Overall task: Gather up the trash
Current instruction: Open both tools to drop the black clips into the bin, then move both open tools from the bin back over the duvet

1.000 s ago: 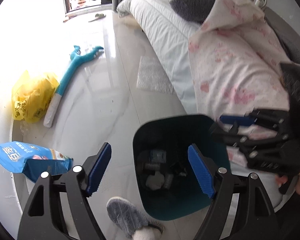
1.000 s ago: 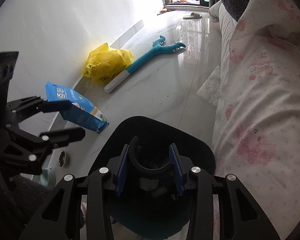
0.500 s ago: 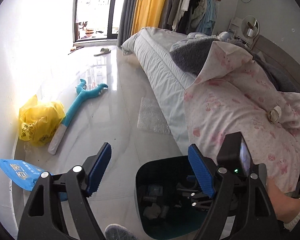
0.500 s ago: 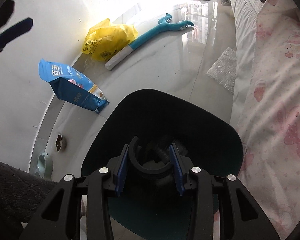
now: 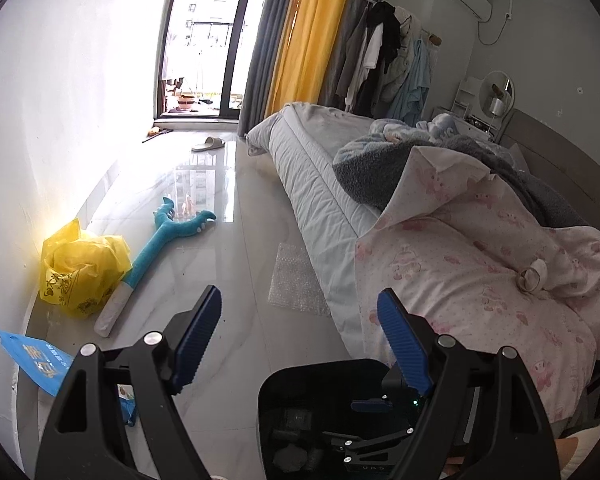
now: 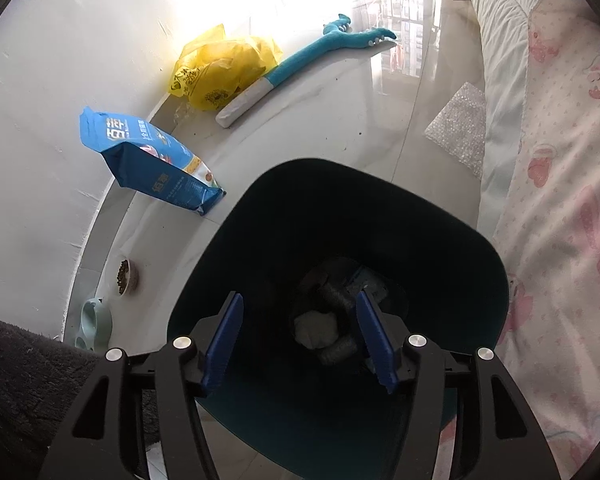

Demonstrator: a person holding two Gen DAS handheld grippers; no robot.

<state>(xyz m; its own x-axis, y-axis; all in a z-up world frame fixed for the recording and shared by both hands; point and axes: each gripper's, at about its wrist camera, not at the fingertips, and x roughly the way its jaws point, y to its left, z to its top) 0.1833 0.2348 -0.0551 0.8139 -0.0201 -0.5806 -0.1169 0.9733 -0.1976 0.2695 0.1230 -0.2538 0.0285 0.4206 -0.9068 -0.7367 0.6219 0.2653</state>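
— Two grippers, how do they stand around the bin?
— Left gripper (image 5: 300,340) is held level, above the near rim of the dark teal trash bin (image 6: 440,216) and looking along the floor; its blue ribbed pads are wide apart and hold nothing. Right gripper (image 6: 300,336) points steeply down into the bin's mouth, jaws also spread wide and empty.
— What lies to the left of the bin?
— Glossy blue pet-food bag (image 6: 148,156), then a crumpled yellow plastic bag (image 6: 220,72) and a long plush teal toy (image 6: 320,48), all on the polished tile.
— Inside the bin?
— White crumpled wad (image 6: 315,328) and dark cylinders (image 6: 336,298) at the bottom.
— And right of it?
— Bubble wrap sheet (image 6: 458,128), beside a soft pink-printed quilt (image 6: 560,160).
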